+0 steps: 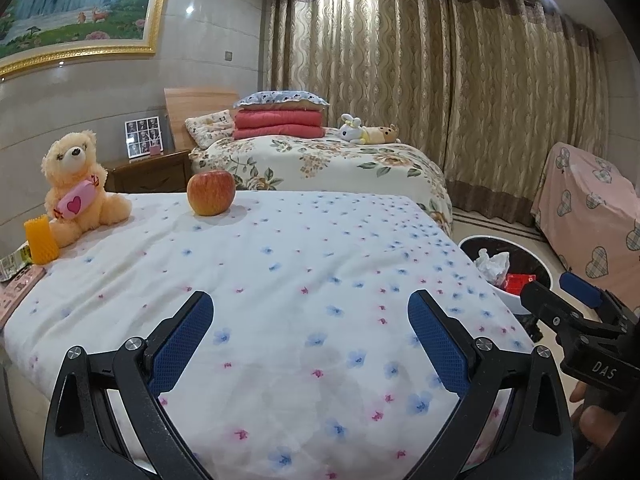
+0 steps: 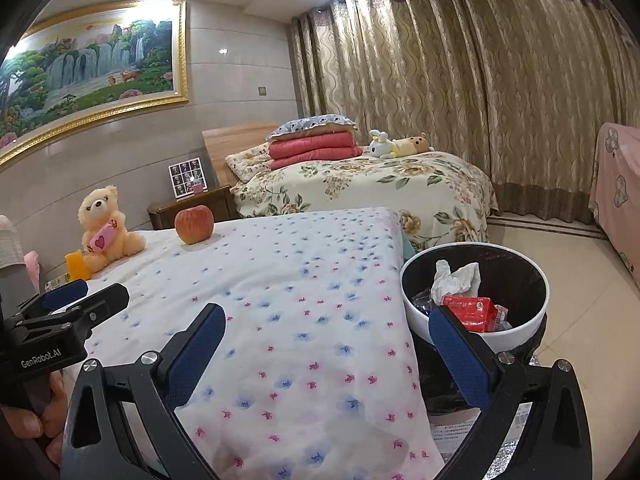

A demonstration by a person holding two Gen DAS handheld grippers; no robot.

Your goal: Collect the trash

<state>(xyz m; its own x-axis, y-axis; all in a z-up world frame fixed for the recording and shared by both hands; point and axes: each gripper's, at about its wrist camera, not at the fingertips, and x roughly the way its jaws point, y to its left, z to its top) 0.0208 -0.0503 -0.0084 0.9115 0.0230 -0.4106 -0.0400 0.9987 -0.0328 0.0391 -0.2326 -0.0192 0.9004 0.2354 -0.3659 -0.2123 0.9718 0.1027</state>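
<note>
1. Both tongs hang spread and empty over the flowered sheet (image 1: 304, 264): the left gripper (image 1: 310, 322) fills the bottom of its view, jaws wide apart with nothing between them; the right gripper (image 2: 326, 334) sits likewise released at the bottom of its own view, one finger over the sheet, the other in front of the bin (image 2: 416, 316).

2. Trash already gathered lies in the bin, right of centre in the right wrist view: crumpled tissue (image 2: 456, 278) and a red carton (image 2: 474, 310) rest on the black liner, with the bin standing on the floor just beside the bed's corner.

3. Possible trash left on the bed sits at the far left edge of the left wrist view: a wrapper (image 1: 14, 262), partly cut off by the frame, lies beside an orange foam sleeve (image 1: 39, 242), which stands touching the teddy (image 1: 76, 184). Whether the wrapper is empty cannot be told from this angle.

4. Upper left of centre, an apple (image 1: 211, 193) stands whole on the sheet, apart from the teddy; it looks like no trash.

5. Judged from this, one drop appears done and the hunt for the next piece is in hand.

6. Next move would likely call for the left gripper to swing toward the left edge, come down flat on the thin wrapper, and pinch it without catching the sheet.
</note>
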